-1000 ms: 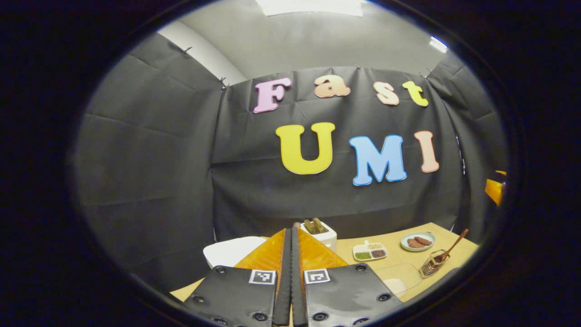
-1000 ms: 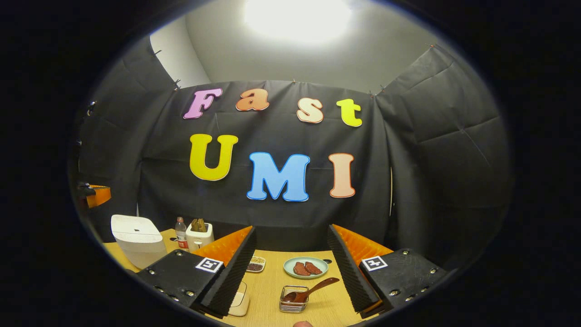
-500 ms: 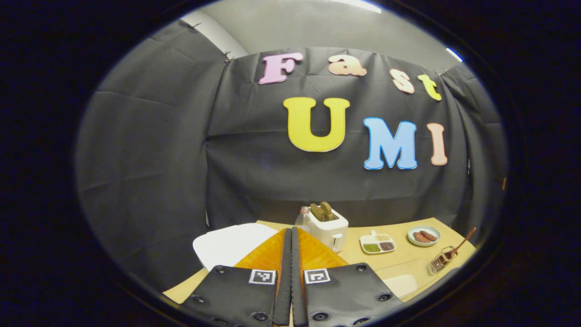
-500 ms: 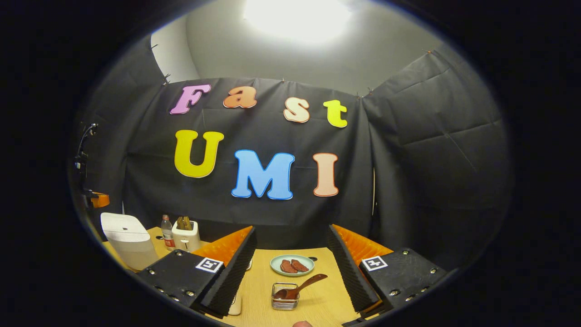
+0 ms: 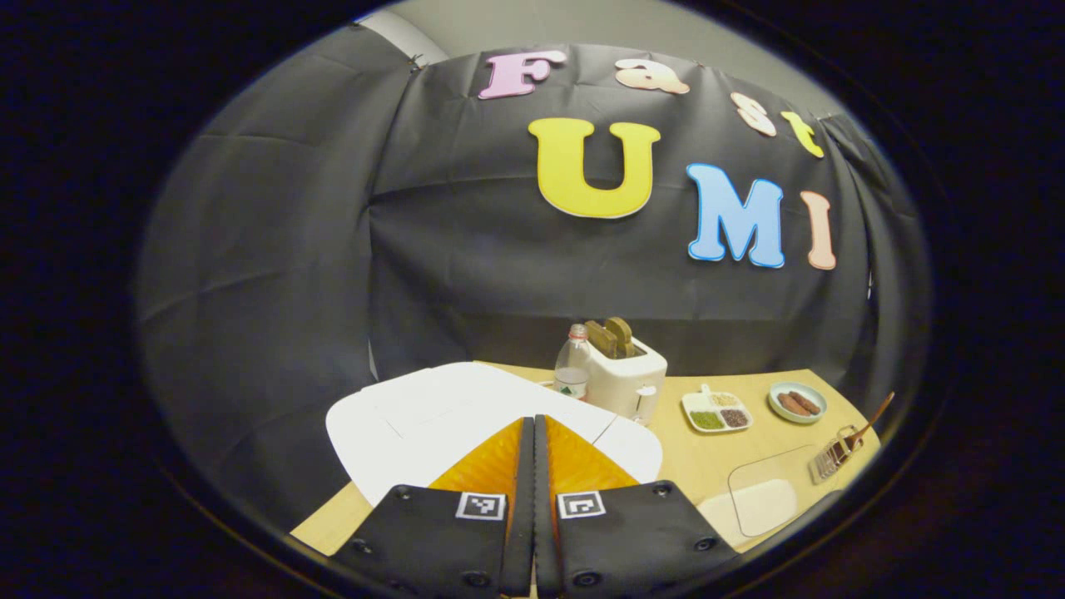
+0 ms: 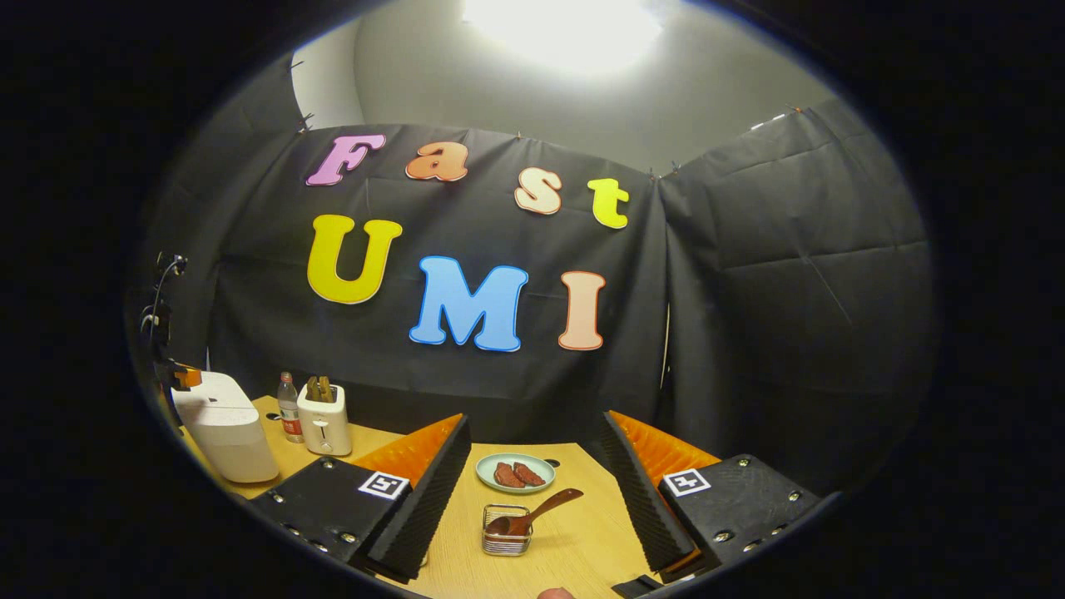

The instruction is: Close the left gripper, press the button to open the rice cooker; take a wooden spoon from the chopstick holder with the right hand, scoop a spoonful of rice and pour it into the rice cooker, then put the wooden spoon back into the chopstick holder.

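I hold the left gripper (image 5: 533, 433) with jaws pressed together above the cooker (image 5: 433, 412), a blunt tip for its button; the right gripper (image 6: 532, 466) has jaws spread, facing the spoon (image 6: 537, 512) in its holder (image 6: 506, 541) on the counter (image 6: 582, 545).

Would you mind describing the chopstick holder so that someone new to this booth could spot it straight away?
Start at the wooden table in the right gripper view and find the pale plate of reddish-brown pieces. Just in front of that plate stands the chopstick holder, a small wire basket. It is the one container with a wooden spoon leaning out of it, handle up to the right.
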### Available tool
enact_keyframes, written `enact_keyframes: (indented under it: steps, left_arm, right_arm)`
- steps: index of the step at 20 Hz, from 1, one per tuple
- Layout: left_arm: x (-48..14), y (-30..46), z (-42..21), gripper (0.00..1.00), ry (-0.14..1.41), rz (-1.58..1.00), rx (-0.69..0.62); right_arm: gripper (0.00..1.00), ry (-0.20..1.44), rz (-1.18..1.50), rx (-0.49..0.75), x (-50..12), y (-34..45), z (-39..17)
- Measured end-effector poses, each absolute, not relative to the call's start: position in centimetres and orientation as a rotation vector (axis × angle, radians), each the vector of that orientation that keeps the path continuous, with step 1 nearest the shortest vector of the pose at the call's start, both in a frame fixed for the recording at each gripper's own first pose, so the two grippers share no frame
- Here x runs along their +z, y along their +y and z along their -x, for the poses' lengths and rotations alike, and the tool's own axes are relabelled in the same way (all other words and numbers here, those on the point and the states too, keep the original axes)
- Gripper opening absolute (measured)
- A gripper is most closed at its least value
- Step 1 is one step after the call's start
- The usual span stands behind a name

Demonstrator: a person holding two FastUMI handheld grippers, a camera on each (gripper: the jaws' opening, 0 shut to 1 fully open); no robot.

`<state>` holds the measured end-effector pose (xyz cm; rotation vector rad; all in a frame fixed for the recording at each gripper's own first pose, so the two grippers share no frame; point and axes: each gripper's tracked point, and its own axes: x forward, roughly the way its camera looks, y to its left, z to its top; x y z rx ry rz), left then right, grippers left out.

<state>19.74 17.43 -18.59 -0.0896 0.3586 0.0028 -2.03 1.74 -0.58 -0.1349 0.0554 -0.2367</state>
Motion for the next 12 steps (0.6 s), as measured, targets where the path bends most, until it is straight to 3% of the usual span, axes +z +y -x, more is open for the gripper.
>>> enact_keyframes:
  steps: [5, 12]
  left_arm:
    - [-22.5, 17.4, -20.1, 0.10, 0.431, 0.106, 0.001]
    - [-22.5, 17.4, -19.9, 0.10, 0.417, 0.117, 0.013]
  right_arm:
    - [0.95, 0.078, 0.141, -0.261, -0.9, 1.0, 2.7]
    - [0.95, 0.093, 0.136, -0.274, -1.1, -0.1, 2.8]
